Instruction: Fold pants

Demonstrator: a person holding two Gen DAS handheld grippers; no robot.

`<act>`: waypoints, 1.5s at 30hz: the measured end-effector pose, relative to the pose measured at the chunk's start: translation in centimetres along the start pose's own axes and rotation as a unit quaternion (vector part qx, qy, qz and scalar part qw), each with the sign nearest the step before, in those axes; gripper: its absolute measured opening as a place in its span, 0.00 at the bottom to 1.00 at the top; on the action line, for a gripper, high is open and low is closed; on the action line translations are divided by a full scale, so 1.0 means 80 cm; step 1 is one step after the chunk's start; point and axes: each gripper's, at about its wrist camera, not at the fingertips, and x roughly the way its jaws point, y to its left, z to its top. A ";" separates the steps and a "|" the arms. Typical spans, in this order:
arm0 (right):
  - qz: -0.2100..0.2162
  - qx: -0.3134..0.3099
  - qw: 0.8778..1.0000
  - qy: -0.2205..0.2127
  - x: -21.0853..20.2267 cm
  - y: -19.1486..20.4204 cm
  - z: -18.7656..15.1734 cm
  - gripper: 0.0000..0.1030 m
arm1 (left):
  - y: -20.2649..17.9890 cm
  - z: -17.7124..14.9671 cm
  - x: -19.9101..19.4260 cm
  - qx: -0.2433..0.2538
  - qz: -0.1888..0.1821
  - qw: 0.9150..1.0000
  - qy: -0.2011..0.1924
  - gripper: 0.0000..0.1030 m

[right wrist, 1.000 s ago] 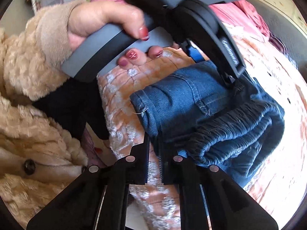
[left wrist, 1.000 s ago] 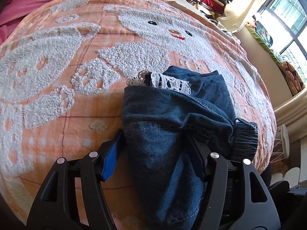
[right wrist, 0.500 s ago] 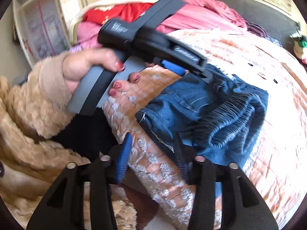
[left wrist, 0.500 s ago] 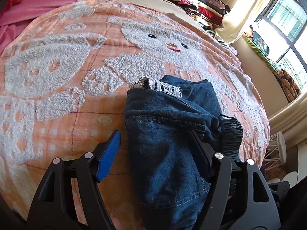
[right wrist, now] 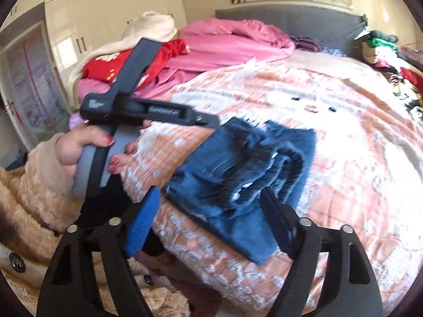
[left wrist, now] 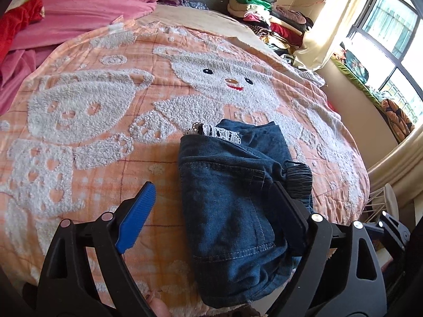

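The folded dark blue denim pants (left wrist: 232, 200) lie in a compact bundle near the bed's front edge, with white lace trim (left wrist: 214, 131) at the far end and the elastic waistband (left wrist: 298, 182) on the right. My left gripper (left wrist: 211, 208) is open, above the pants, holding nothing. In the right wrist view the pants (right wrist: 243, 174) lie on the blanket, and my right gripper (right wrist: 211, 208) is open and raised off them. The left gripper body (right wrist: 148, 111) shows there, held in a hand.
An orange blanket with white bear figures (left wrist: 105, 105) covers the bed. Pink bedding (left wrist: 79, 13) is piled at the head. Stacked clothes (left wrist: 264, 10) sit at the far right by a window. The person's fuzzy beige coat (right wrist: 31, 211) is at the bed's front edge.
Both grippers have opened and let go of the pants, then drawn back and up. The pants stay folded on the blanket.
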 end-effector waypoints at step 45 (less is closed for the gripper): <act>-0.127 0.155 0.980 0.016 0.010 -0.119 0.004 0.78 | -0.003 -0.026 -0.011 0.001 0.020 1.000 0.001 0.90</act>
